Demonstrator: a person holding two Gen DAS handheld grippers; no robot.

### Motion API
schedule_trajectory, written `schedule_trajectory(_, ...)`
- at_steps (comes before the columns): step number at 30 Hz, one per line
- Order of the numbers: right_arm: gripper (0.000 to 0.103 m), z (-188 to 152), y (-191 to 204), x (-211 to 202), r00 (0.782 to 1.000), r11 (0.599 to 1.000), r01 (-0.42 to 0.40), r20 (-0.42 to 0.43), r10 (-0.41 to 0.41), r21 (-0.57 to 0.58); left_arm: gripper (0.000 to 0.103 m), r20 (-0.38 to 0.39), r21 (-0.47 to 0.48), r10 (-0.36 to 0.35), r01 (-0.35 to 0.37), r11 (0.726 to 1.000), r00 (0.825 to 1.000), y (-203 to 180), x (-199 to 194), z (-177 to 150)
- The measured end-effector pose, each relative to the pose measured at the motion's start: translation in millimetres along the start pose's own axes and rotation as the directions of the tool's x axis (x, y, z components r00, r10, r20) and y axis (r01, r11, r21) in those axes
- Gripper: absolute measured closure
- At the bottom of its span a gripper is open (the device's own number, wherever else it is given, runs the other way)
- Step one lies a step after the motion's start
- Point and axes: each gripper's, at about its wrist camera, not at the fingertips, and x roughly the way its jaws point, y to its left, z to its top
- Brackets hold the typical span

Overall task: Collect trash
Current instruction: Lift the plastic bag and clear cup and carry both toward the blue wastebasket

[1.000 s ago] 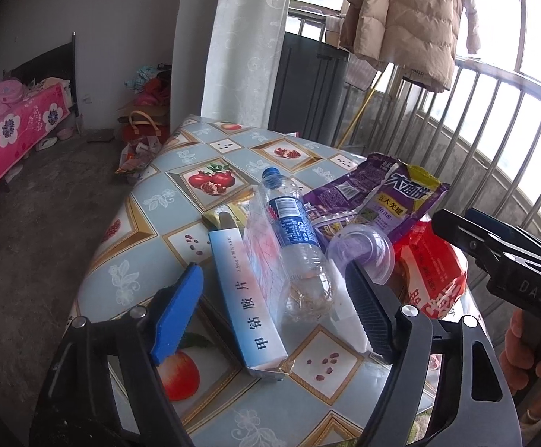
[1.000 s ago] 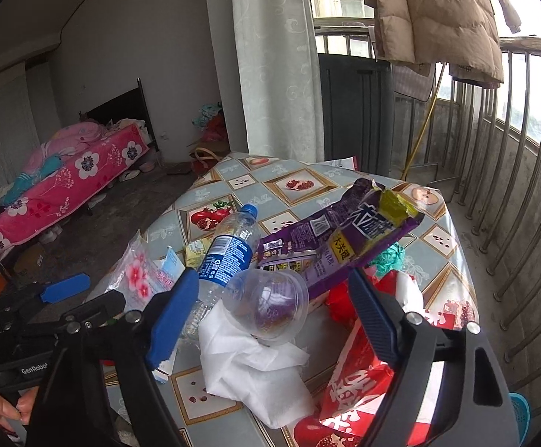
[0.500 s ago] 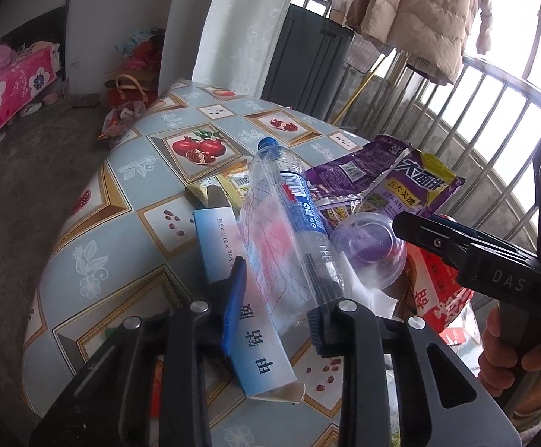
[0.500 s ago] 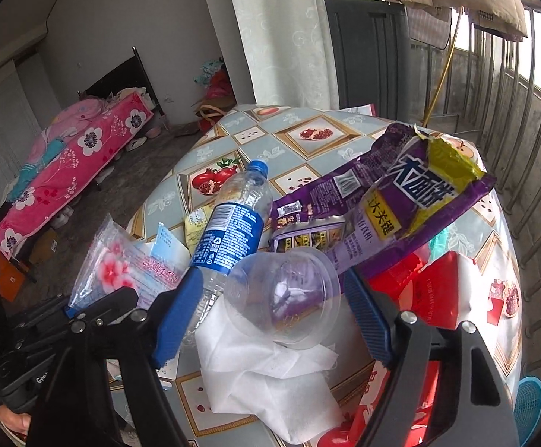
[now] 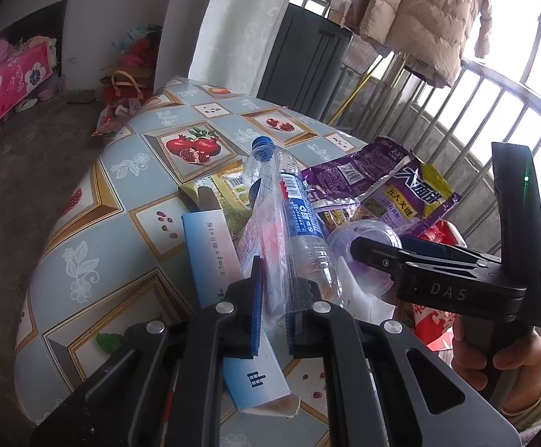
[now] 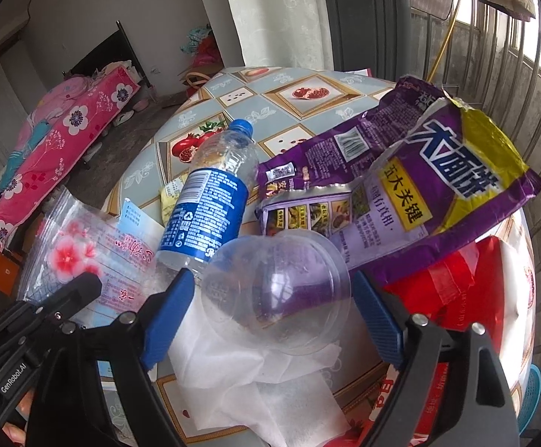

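On my left wrist view, the left tool (image 5: 273, 300) is clamped on a clear plastic bag (image 5: 270, 231) with a pink flower print, low in the frame's center. The water bottle (image 5: 300, 219) lies just behind it, beside the blue-and-white medicine box (image 5: 229, 294) on the table (image 5: 95, 231). On my right wrist view, the right tool (image 6: 270, 316) stands apart, its 2 blue pads flanking a clear plastic cup (image 6: 276, 290) lying on white tissue (image 6: 255, 383). A purple snack wrapper (image 6: 412, 186) fills the right of the frame.
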Motion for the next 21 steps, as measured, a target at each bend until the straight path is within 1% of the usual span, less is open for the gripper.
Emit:
schedule_trajectory(5,0.018,-2,-1,9,1.0,1.0,0.0,-0.024,0.0,0.002,0.096,0.001,-0.004,0.002,-0.002,1.0,1.0,0,0,1)
schedule_trajectory(13,0.019,0,-2,17,0.999,1.0,-0.021,-0.036,0.021,0.002,0.096,0.003,-0.005,0.002,-0.002,1.0,1.0,0,0,1)
schedule_trajectory(16,0.02,1,-5,16,0.999,0.999,-0.038,-0.032,0.038,0.017,0.096,0.006,-0.005,0.002,-0.002,1.0,1.0,1,0,1)
schedule_trajectory(21,0.02,1,-8,3,0.999,0.999,-0.042,-0.006,0.043,0.025,0.097,0.023,-0.001,-0.002,0.002,1.0,1.0,0,-4,2)
